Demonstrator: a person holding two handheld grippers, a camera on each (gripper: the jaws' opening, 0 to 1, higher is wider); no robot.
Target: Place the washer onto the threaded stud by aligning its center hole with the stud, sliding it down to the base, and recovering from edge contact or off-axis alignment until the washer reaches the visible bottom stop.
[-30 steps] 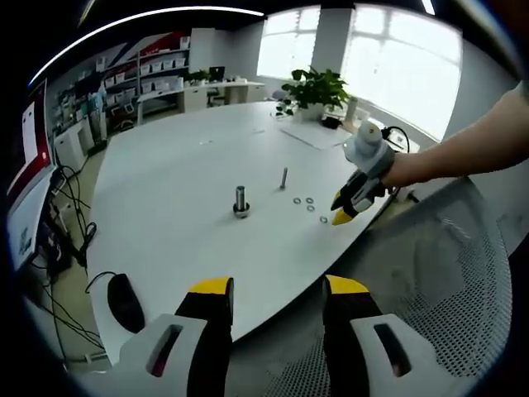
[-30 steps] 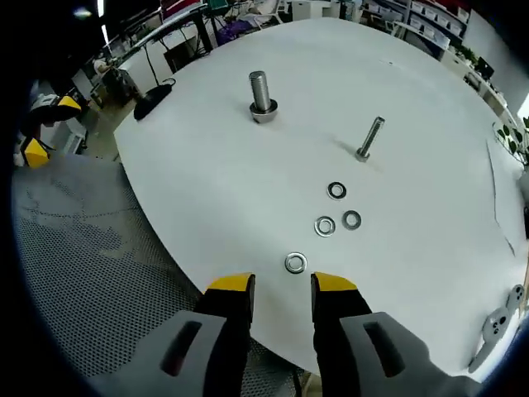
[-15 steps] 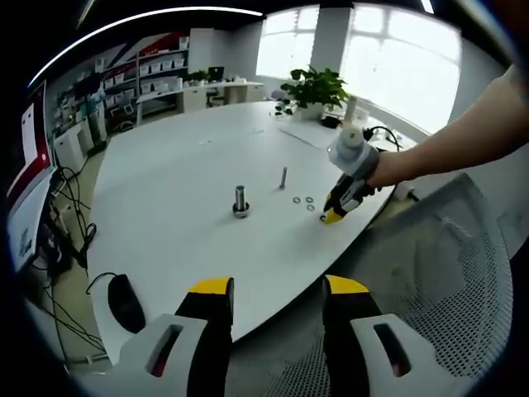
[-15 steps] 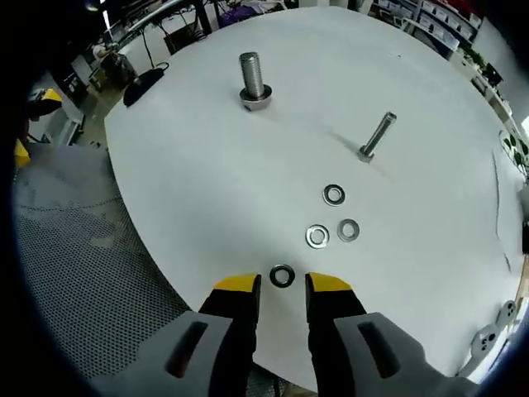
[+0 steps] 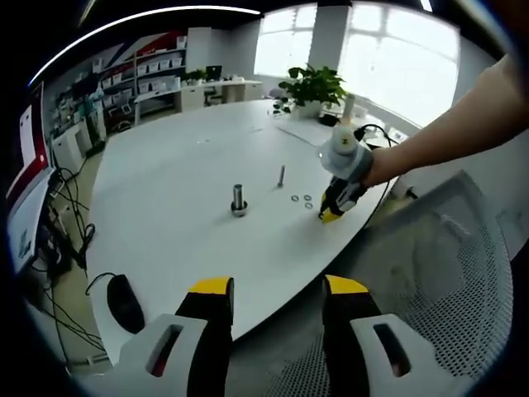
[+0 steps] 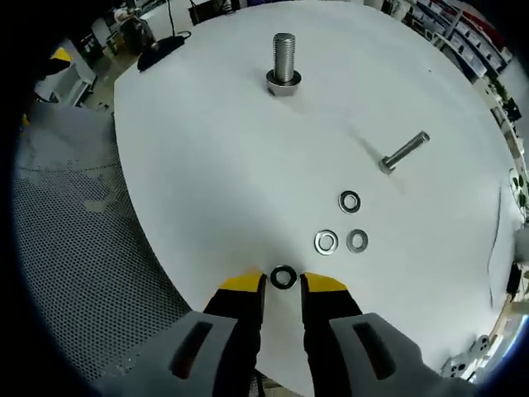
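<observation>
Washer (image 6: 283,277) sits flat on the table (image 6: 207,165) near its edge, low in the right gripper view, right between the tips of the right tool (image 6: 282,284), jaws still apart around it. Left tool (image 5: 275,288) hangs open off the table. Pickup step; next it needs pinching and carrying to the upright threaded stud (image 6: 283,59) at the top.

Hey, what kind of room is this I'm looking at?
Probably an office or lab workspace: a large white round table, grey shelving racks of boxes along the far wall, a potted green plant by bright windows.
</observation>
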